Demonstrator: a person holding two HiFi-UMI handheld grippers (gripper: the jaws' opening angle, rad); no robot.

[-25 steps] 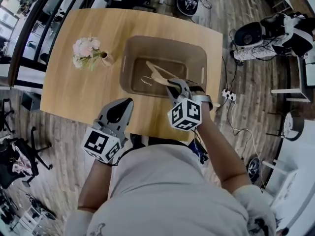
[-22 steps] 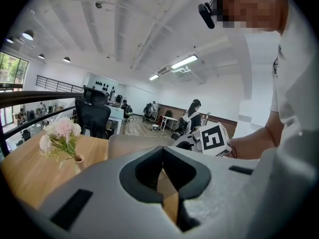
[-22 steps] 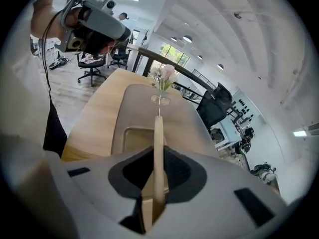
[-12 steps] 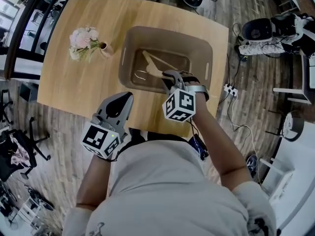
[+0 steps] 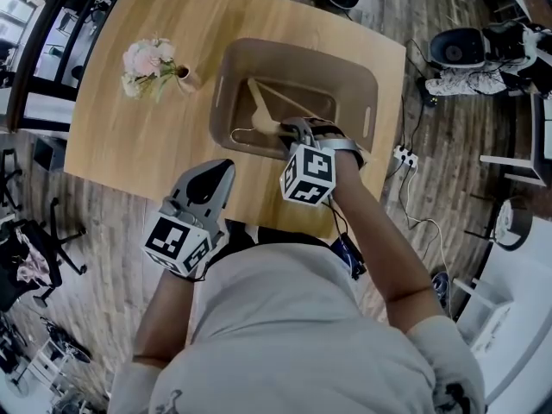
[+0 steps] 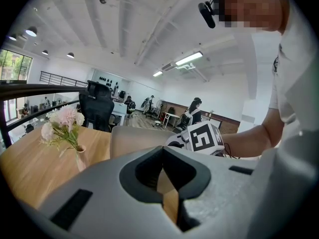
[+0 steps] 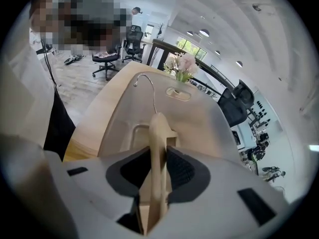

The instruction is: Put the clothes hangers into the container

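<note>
1. Over the near rim of the container (image 5: 355,69), at 1 o'clock from the person, the right hand-held gripper (image 5: 294,128) has a wooden clothes hanger (image 5: 263,102) standing edge-on between its jaws
2. Those jaws are opening, and the ribbed pads look to be just leaving the wood rather than pinching it
3. Most of the hanger is already inside the container, its arms reaching toward 12 o'clock and its wire hook (image 5: 242,133) curling toward 9 o'clock by the near wall
4. Down at 7 o'clock, the left hand-held gripper (image 5: 219,167) hovers above the near edge of the bench (image 5: 129,153), jaws pressed together with nothing between them
5. I judge the hanger stiff and light, with smooth wood that could slide on the pads. The thick middle just under the hook, taken across its flat faces, seems the surest hold, since the thin hook would likely swivel
6. A vase of pink flowers (image 5: 152,64) stands at 10 o'clock, well apart from the container, and no other hanger shows on the bench
</note>
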